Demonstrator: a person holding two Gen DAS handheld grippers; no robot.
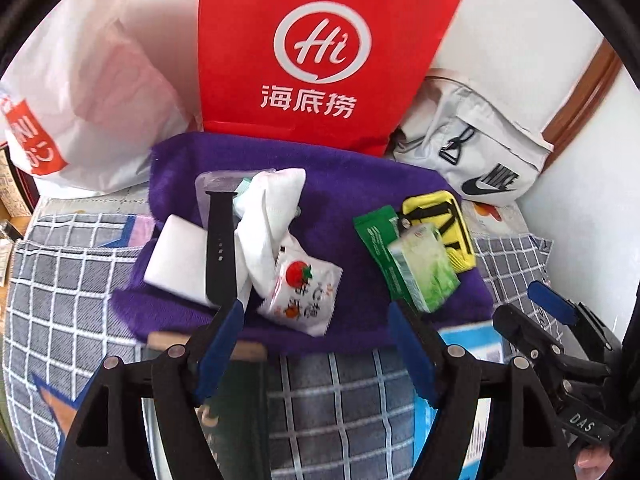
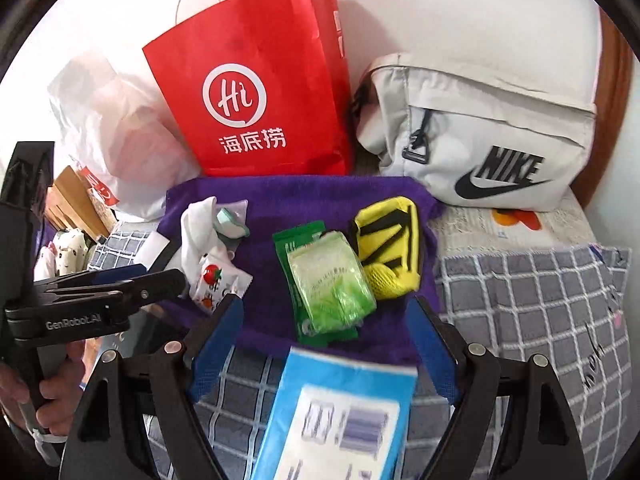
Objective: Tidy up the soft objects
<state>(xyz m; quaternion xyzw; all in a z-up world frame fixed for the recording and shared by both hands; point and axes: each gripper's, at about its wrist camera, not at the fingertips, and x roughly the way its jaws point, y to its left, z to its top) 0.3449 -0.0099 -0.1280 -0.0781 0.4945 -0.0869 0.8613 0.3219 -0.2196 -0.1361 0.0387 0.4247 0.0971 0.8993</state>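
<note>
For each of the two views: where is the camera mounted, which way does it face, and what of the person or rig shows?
Left wrist: on the left gripper, tilted down at the purple towel and its white sock; own jaws open, the right gripper at the right edge.
Right wrist: on the right gripper, tilted down at the green packets and yellow pouch; own jaws open, the left gripper and a hand at left.
Shared: towel, red paper bag, grey Nike bag, checked blanket.
</note>
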